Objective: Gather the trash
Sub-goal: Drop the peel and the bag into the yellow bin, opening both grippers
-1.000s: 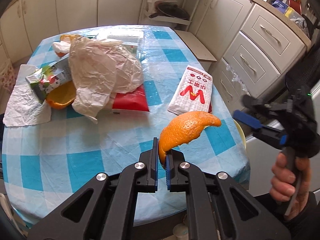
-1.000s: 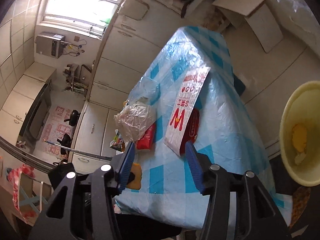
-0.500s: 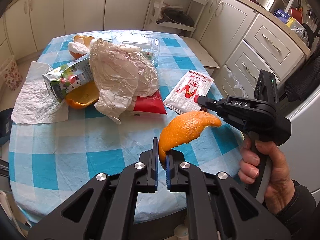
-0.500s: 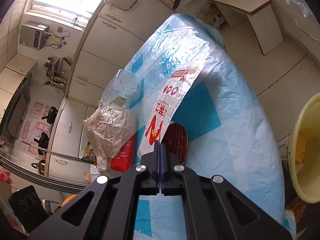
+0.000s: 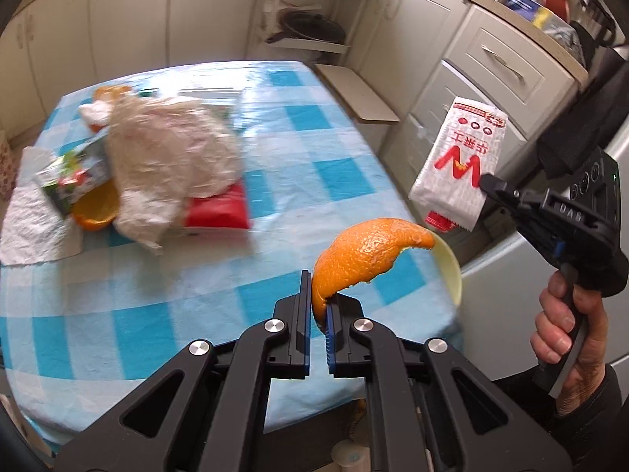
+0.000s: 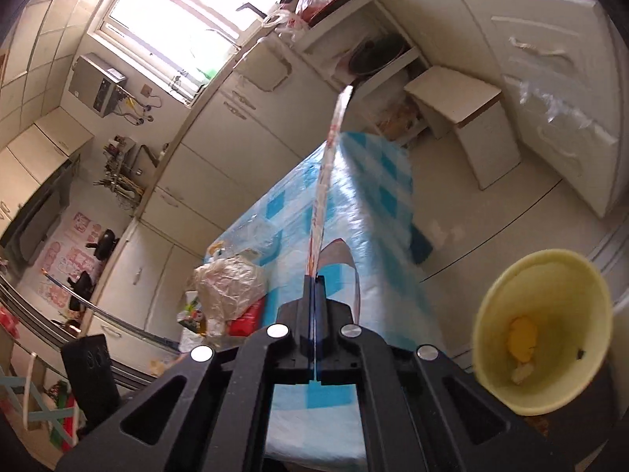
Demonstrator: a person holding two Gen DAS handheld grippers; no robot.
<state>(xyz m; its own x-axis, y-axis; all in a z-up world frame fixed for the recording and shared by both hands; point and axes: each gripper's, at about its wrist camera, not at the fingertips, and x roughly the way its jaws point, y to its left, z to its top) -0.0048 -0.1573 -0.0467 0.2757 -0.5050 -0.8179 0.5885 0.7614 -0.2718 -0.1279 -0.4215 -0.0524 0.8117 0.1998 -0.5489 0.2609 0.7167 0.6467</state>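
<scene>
- Left gripper point(image 5: 317, 306), low in the frame, is clamped on an orange peel point(image 5: 365, 249) above the checked counter point(image 5: 165, 314).
- Right gripper point(image 5: 484, 185) at right pinches a white snack wrapper point(image 5: 458, 165) (red "W" on it), lifted clear of the counter.
- Yellow bin point(image 6: 542, 330) sits lower right.

**Lighting and image quality, both wrist views**

Daylight enters through a window point(image 6: 173, 23) that is blown out to white in the right wrist view. The tablecloth point(image 5: 165, 306) is evenly lit, with glare on its far end. Motion blur smears the crumpled bag point(image 5: 169, 165) and cabinets. Fisheye distortion bends edges; corners vignette to black.
</scene>
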